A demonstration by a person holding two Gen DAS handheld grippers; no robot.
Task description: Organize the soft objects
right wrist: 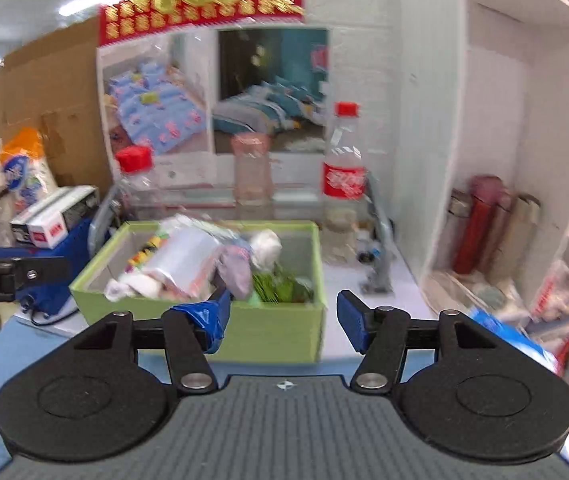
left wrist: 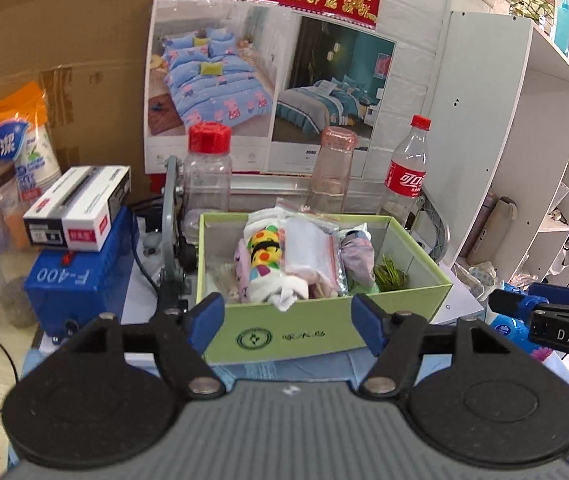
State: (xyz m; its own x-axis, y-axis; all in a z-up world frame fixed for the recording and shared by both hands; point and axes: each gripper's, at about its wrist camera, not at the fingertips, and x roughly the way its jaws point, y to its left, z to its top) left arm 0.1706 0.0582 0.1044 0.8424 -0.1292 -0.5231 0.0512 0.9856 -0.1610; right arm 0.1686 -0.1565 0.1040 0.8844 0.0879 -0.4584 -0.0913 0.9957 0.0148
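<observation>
A light green box stands ahead on the table. It holds rolled socks with a yellow and black pattern, a clear zip bag, a pale purple cloth bundle and a green item. My left gripper is open and empty, just in front of the box's near wall. My right gripper is open and empty at the box front right corner; the cloth bundle lies just beyond its left finger. The right gripper also shows at the edge of the left wrist view.
Behind the box stand a red-capped clear jar, a pink clear bottle and a cola bottle. A blue F-400 machine with a white carton sits left. A white shelf unit stands right.
</observation>
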